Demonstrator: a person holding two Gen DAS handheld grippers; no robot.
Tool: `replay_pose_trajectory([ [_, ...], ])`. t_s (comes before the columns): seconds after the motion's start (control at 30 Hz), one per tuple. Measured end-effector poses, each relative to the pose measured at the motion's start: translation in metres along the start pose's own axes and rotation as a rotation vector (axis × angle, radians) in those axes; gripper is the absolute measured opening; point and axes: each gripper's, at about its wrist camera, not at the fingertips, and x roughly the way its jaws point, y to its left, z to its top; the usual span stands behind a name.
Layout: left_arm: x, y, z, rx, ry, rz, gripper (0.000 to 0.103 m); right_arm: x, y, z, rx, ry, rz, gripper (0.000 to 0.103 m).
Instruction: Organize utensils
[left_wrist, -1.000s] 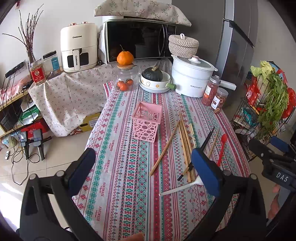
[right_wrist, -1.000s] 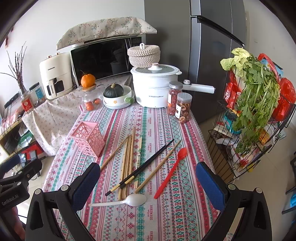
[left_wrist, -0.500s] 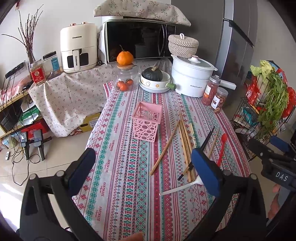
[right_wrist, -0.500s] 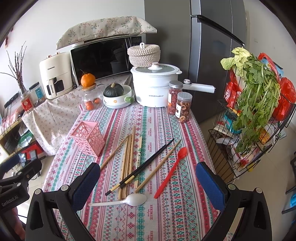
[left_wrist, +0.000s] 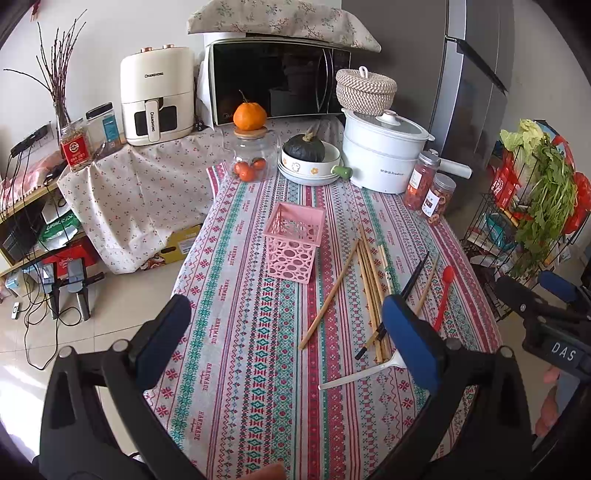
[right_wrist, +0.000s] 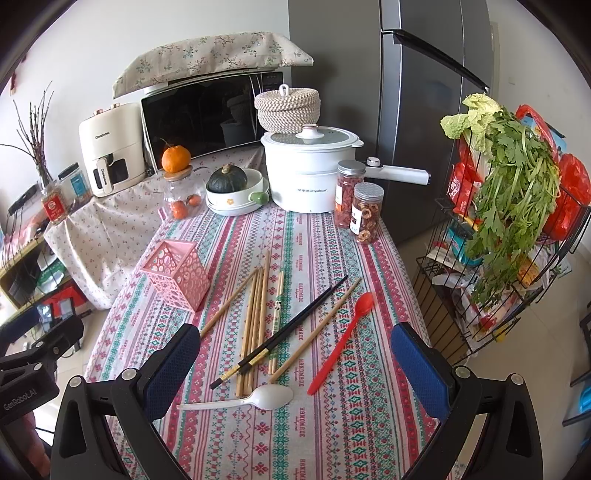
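Looking across the tabletop (right_wrist: 369, 424), you've sorted nothing yet: chopsticks (right_wrist: 258, 314), red spoon (right_wrist: 341, 341) and white spoon (right_wrist: 271, 398) lie loose right of the empty pink basket (right_wrist: 177, 273); both tongs, left (left_wrist: 288, 336) and right (right_wrist: 295, 365), are apart.

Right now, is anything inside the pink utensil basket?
No utensils stand in the pink utensil basket: from the left wrist view its open top shows only bare lattice walls. Its floor is partly hidden by the near wall.
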Motion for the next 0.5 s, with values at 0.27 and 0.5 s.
replay_pose_trajectory([
  [0.27,0.0000,0.0003,-0.0004,0.001,-0.001,0.001,0.103,-0.0012,-0.0012,0.0007,0.003,0.001,-0.001,0.103],
  [0.5,0.0017,0.0014,0.0013,0.004,-0.002,-0.001,0.103,-0.0014,-0.0056,0.0042,0.006,-0.004,-0.001,0.103],
])
